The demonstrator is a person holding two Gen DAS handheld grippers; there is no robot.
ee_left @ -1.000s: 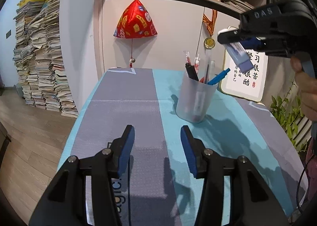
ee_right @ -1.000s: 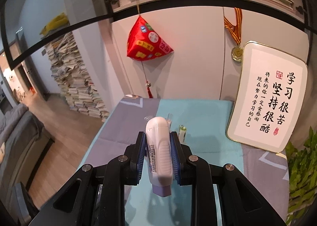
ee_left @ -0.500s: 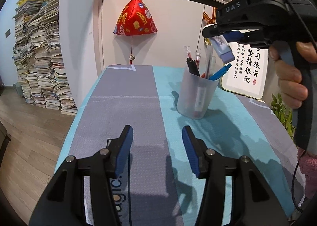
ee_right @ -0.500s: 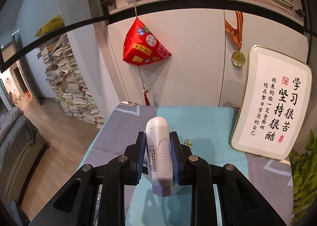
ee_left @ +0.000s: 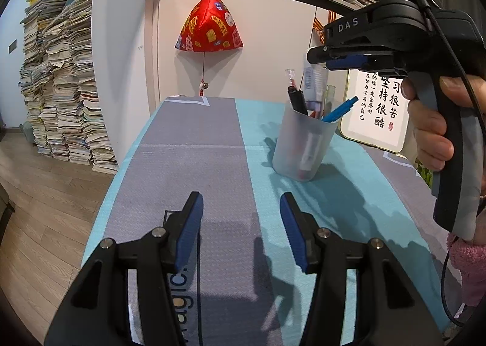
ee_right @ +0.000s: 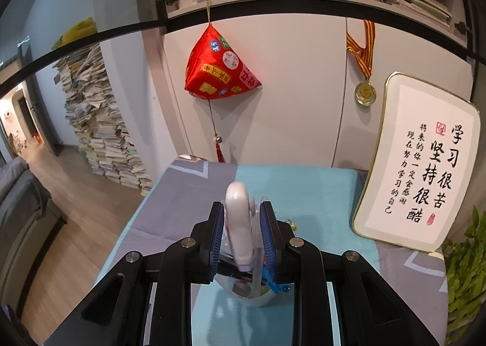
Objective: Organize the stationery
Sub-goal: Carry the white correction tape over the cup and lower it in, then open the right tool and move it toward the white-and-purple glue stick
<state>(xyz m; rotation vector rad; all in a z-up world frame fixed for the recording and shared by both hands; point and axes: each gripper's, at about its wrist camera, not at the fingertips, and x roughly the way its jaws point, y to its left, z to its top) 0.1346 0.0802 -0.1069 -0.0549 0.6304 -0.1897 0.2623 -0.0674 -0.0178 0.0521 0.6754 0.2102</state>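
Translucent frosted plastic pen cup [ee_right: 258,297] mostly hidden beneath the right tool [ee_right: 242,236]; only the rim and a jumble of pen ends visible. White rounded plastic correction-tape case [ee_right: 240,224] blurred, label unreadable, lower end lost among the pens above the cup. Beside the cup, framed calligraphy board [ee_left: 376,109] partly blocked by the person's hand [ee_left: 431,127].

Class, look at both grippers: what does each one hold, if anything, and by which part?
The right gripper holds a white correction tape dispenser by its flat sides, above the pen cup. The left gripper is open and holds nothing.
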